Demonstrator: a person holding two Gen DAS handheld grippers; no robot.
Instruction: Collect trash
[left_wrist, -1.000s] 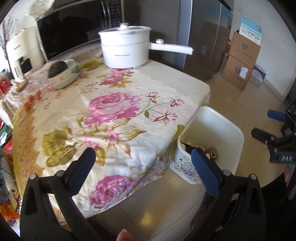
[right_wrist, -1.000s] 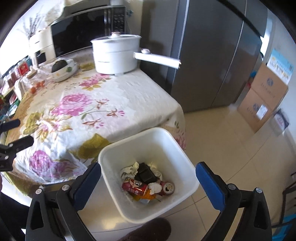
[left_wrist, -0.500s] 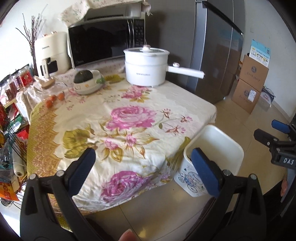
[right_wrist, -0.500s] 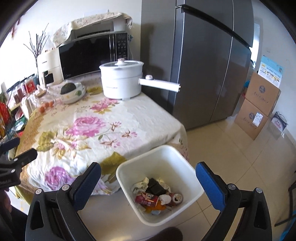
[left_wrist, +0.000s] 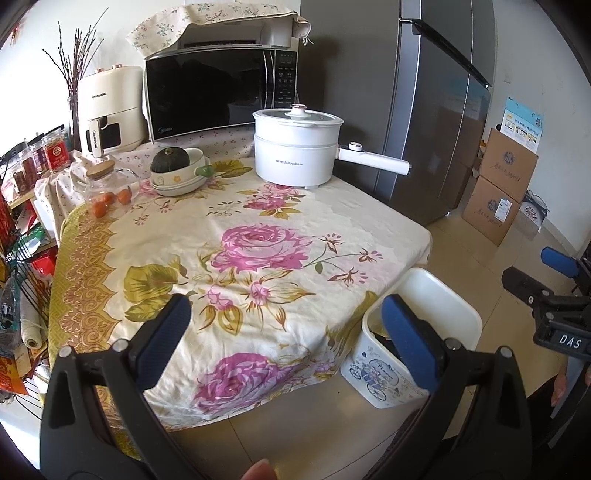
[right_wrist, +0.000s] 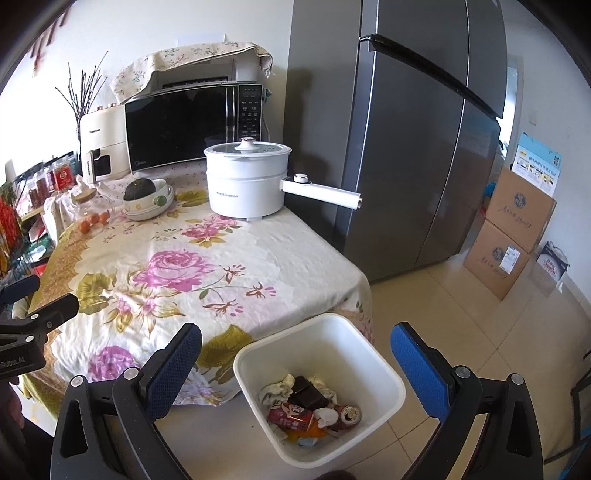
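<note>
Two hand-held grippers hang in the air above the near edge of a table draped in a cream tablecloth printed with pink roses (left_wrist: 258, 236). The left gripper (left_wrist: 284, 332) has its blue-padded jaws spread wide with nothing between them, and the right gripper (right_wrist: 295, 363) is likewise spread wide and empty, its view looking down over a white square plastic waste bin (right_wrist: 384, 363).

The bin stands on the beige tiled floor (right_wrist: 461, 306) just beside the table's right front corner, where the hanging cloth meets its rim. In the left wrist view the same bin (left_wrist: 458, 314) shows a blue bicycle print on its outer wall. Inside it lies the collected trash: a red drinks can (right_wrist: 290, 415) on its side, a second darker can (right_wrist: 347, 413) with its open end facing up, a dark brown wrapper (right_wrist: 306, 393), crumpled white tissue (right_wrist: 277, 386) and a scrap of orange.

At the far end of the table a white electric cooking pot with a lid and a long straight handle (left_wrist: 295, 147) stands on the cloth. To its left sits a cream ceramic bowl holding a dark green squash (left_wrist: 177, 170), and beyond them a black-fronted microwave (left_wrist: 218, 88) under a flowered cover. A tall grey refrigerator (right_wrist: 399, 147) stands right of the table, and stacked brown cardboard boxes (right_wrist: 509, 229) rest against the far wall.
</note>
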